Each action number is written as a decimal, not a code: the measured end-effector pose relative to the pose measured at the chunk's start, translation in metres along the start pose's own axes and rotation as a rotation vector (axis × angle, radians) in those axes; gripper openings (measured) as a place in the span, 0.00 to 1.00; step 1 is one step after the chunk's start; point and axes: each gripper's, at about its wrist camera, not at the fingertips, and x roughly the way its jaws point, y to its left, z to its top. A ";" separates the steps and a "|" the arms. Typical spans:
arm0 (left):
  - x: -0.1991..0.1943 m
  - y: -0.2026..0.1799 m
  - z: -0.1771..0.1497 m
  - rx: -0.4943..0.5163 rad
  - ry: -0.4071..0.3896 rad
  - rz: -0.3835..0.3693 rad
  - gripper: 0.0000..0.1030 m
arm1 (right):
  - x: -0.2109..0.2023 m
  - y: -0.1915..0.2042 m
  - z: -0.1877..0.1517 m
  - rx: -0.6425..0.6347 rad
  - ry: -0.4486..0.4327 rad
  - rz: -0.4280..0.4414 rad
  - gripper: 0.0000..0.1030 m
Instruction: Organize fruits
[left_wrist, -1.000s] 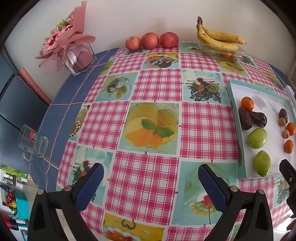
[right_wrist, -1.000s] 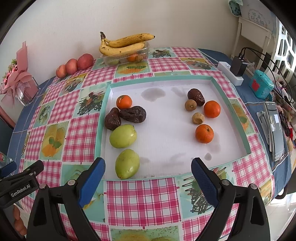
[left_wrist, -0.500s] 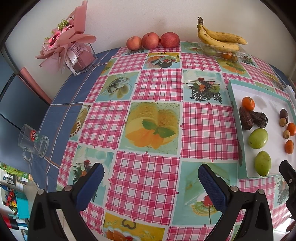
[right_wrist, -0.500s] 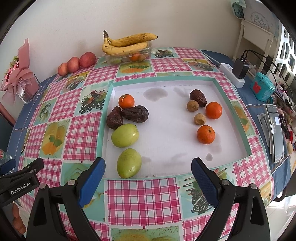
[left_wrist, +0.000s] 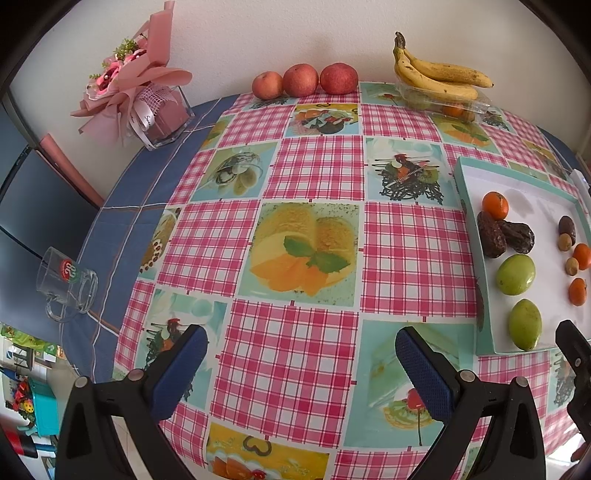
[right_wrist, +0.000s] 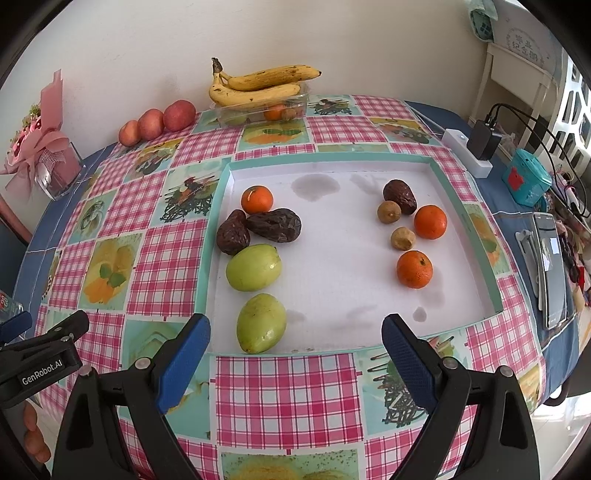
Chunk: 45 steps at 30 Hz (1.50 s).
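Note:
A white tray with a teal rim (right_wrist: 218, 236) (left_wrist: 466, 173) lies on the checked tablecloth. On its left side sit two green fruits (right_wrist: 253, 267) (right_wrist: 260, 322), two dark wrinkled fruits (right_wrist: 273, 225) and a tangerine (right_wrist: 257, 199). Toward its right lie two more tangerines (right_wrist: 430, 222) (right_wrist: 414, 269), two small brown fruits (right_wrist: 389, 212) and another dark fruit (right_wrist: 400, 191). My right gripper (right_wrist: 295, 343) is open, hovering over the tray's near edge, with nothing between its fingers. My left gripper (left_wrist: 301, 356) stands open over bare tablecloth, left of the tray.
Bananas (right_wrist: 258, 86) rest on a clear plastic box (right_wrist: 273, 109) at the back, with three apples (left_wrist: 304, 79) beside them. A bouquet in a glass vase (left_wrist: 147, 99) and a glass mug (left_wrist: 66, 284) stand at the left. A power strip (right_wrist: 467, 151), teal box (right_wrist: 526, 181) and phone (right_wrist: 552, 269) lie right.
Both grippers have drifted slightly, so the table sits a little lower in each view. Nothing was gripped or moved on the tray.

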 end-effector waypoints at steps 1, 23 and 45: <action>0.000 0.000 0.000 0.001 0.000 0.000 1.00 | 0.000 0.000 0.000 0.000 0.000 0.000 0.92; -0.002 -0.001 0.000 0.002 -0.006 0.008 1.00 | 0.000 -0.001 -0.001 -0.005 0.000 0.005 0.92; -0.003 -0.002 0.000 0.002 -0.007 0.009 1.00 | 0.000 -0.001 -0.001 -0.003 0.000 0.006 0.92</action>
